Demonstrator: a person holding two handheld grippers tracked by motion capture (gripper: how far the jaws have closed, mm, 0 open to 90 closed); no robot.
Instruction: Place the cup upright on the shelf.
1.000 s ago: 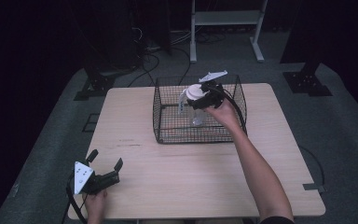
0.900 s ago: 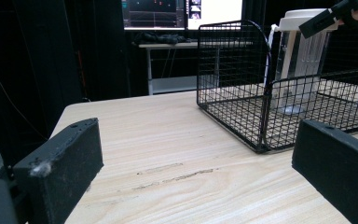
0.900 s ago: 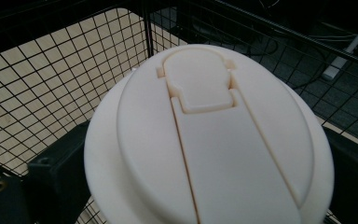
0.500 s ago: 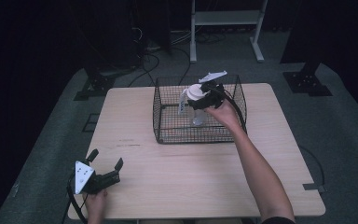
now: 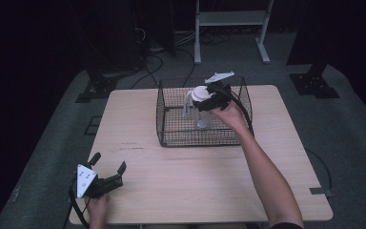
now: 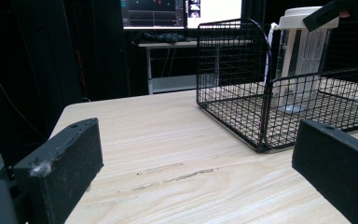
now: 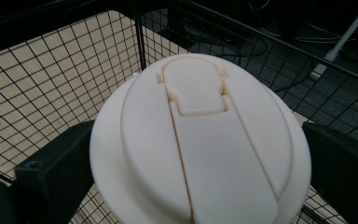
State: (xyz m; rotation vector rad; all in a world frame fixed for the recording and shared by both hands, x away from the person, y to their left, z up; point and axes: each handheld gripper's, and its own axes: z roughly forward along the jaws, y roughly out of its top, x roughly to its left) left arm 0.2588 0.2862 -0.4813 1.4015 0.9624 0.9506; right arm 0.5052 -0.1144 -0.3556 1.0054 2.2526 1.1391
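A clear bottle (image 5: 202, 114) with a white flip-top lid (image 7: 200, 140) stands upright inside a black wire basket (image 5: 171, 142) on the far half of the wooden table (image 5: 195, 176). My right gripper (image 5: 206, 101) reaches over the basket and is shut on the bottle just under its lid, one jaw on each side. The left gripper view shows the bottle (image 6: 300, 60) with its base on the basket (image 6: 242, 121) floor. At the table's near left corner my left gripper (image 5: 108, 162) rests open, nothing between its jaws, well apart from the basket.
Bare tabletop stretches between the left gripper and the basket. Beyond the table are a white metal stand (image 5: 228, 28), cables on the grey floor and dark equipment. A monitor (image 6: 182, 9) glows in the background.
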